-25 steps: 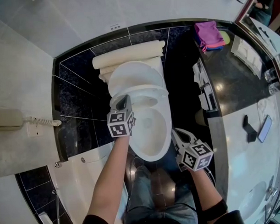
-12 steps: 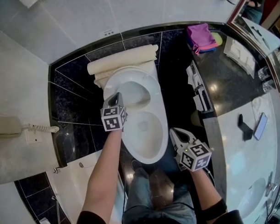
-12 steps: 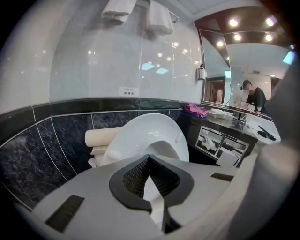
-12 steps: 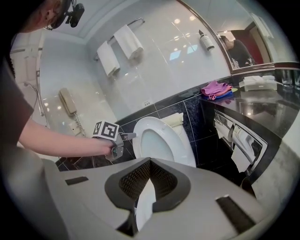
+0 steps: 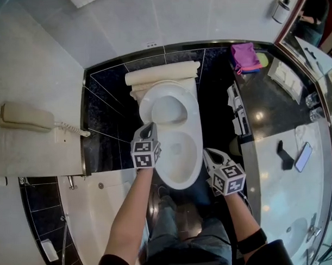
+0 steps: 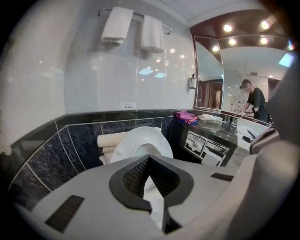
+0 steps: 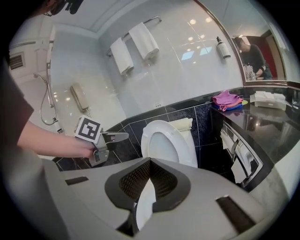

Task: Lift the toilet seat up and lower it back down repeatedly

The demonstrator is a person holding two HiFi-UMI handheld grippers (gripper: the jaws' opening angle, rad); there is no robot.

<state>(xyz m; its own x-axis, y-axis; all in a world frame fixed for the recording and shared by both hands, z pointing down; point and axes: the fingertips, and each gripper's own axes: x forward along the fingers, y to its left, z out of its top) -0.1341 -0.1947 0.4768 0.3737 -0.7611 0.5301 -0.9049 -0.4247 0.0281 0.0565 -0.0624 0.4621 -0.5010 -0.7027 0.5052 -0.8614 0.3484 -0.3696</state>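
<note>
Seat (image 5: 193,106) raised upright, left gripper (image 5: 149,126) at 9 o'clock of bowl (image 5: 180,158), right gripper (image 5: 206,153) at 4 o'clock, both jaws closed together, nothing held.

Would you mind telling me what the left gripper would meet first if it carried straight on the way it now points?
Most likely the raised white oval toilet seat, which stands upright straight beyond the left gripper, though depth is hard to judge.

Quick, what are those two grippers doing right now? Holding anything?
Left gripper: closed, holding nothing.
Right gripper: closed, holding nothing.
</note>
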